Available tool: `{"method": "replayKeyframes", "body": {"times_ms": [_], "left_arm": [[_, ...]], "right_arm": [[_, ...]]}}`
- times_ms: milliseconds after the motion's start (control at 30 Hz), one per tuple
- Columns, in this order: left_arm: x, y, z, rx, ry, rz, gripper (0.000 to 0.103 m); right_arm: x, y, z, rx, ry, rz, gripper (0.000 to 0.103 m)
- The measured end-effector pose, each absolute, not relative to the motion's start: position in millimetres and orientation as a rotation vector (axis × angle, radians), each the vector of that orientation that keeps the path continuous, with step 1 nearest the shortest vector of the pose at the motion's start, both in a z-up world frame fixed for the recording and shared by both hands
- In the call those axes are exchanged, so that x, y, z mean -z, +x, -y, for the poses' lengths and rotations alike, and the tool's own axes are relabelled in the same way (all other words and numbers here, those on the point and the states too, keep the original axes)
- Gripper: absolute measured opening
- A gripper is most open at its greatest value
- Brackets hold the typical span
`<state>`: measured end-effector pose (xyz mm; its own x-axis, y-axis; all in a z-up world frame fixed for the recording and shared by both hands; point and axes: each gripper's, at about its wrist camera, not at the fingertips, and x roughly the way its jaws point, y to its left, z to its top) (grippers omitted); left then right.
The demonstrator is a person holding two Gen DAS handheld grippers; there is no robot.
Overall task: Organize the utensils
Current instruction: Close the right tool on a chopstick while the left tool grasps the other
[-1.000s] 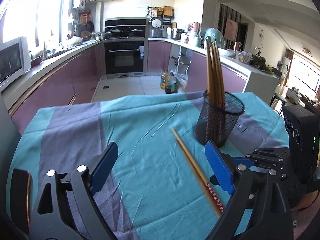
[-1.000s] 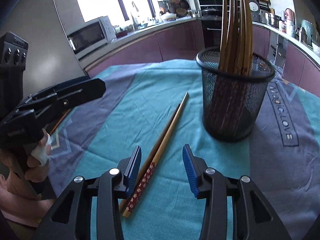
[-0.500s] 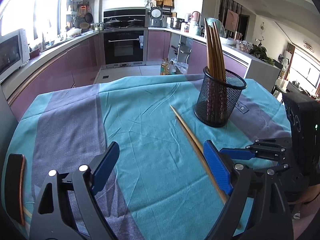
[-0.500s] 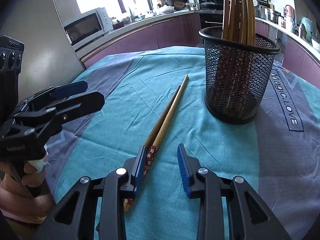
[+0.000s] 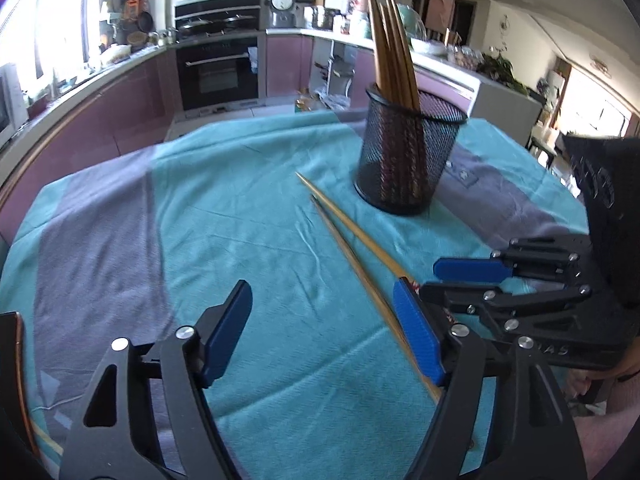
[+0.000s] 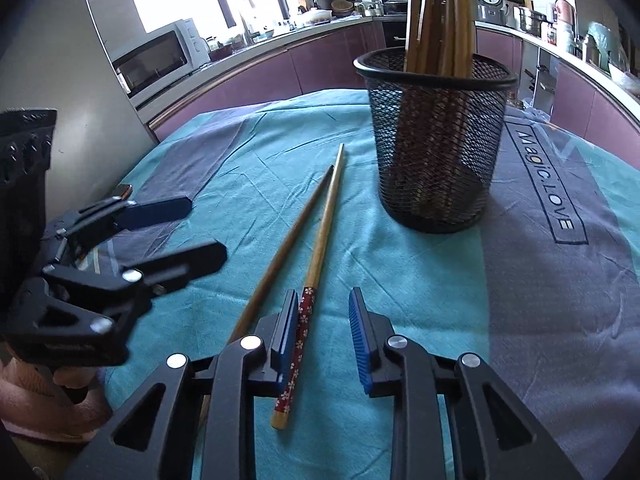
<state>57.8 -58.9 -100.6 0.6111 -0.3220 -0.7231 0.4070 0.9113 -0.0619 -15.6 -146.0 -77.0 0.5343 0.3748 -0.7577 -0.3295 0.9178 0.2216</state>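
So the counter (image 6: pixel 540 280) is covered in a teal and grey cloth, and the biggest thing on it is the black mesh holder (image 6: pixel 436 144), standing upright toward the far right with a bunch of wooden chopsticks (image 6: pixel 440 12) already stuck in it. The bit that matters is the two loose chopsticks lying flat on the cloth just left of the holder. Both have their long axis running from the near edge out to the far side, tips leaning a little right toward the holder, so basically in line with the way the right hand-held gripper (image 6: pixel 323 340) points. The floral-handled chopstick (image 6: pixel 320 248) has its red patterned butt end sitting right between that gripper's blue pads, hard up against the left pad, and the jaws are closing in on it but I wouldn't call it pinched yet. The plain darker chopstick (image 6: pixel 286 240) lies just outside that left pad, so it's not in the bite. The left hand-held gripper (image 5: pixel 322 332) is off to the left, jaws also closing with only cloth between them; the plain chopstick (image 5: pixel 352 264) runs by its right pad. The right hand is clearly the nearer one for the floral stick, I reckon.
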Motion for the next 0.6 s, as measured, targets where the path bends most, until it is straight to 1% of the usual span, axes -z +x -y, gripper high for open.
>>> {"method": "replayKeyframes", "body": {"times_ms": [100, 167, 333, 400, 467, 600], "left_arm": [[109.0, 63.2, 67.4, 0.449, 0.115, -0.848, 0.064], [113.4, 66.7, 72.7, 0.462, 0.115, -0.869, 0.057], [123.1, 75.4, 84.9, 0.465, 0.135, -0.902, 0.047], [124.1, 77.2, 87.4, 0.466, 0.139, -0.9, 0.042], [124.4, 80.6, 89.2, 0.473, 0.139, -0.902, 0.033], [124.1, 86.8, 87.1, 0.472, 0.129, -0.905, 0.029]], "right_arm": [[77.2, -16.5, 147.7, -0.418, 0.057, -0.916, 0.024], [77.4, -16.2, 150.0, -0.42, 0.062, -0.918, 0.023], [78.2, -16.4, 154.5, -0.424, 0.074, -0.922, 0.023], [77.8, -15.1, 154.3, -0.422, 0.07, -0.921, 0.023], [77.6, -12.7, 153.3, -0.423, 0.064, -0.922, 0.023], [77.1, -3.6, 148.1, -0.428, 0.049, -0.918, 0.023]]}}
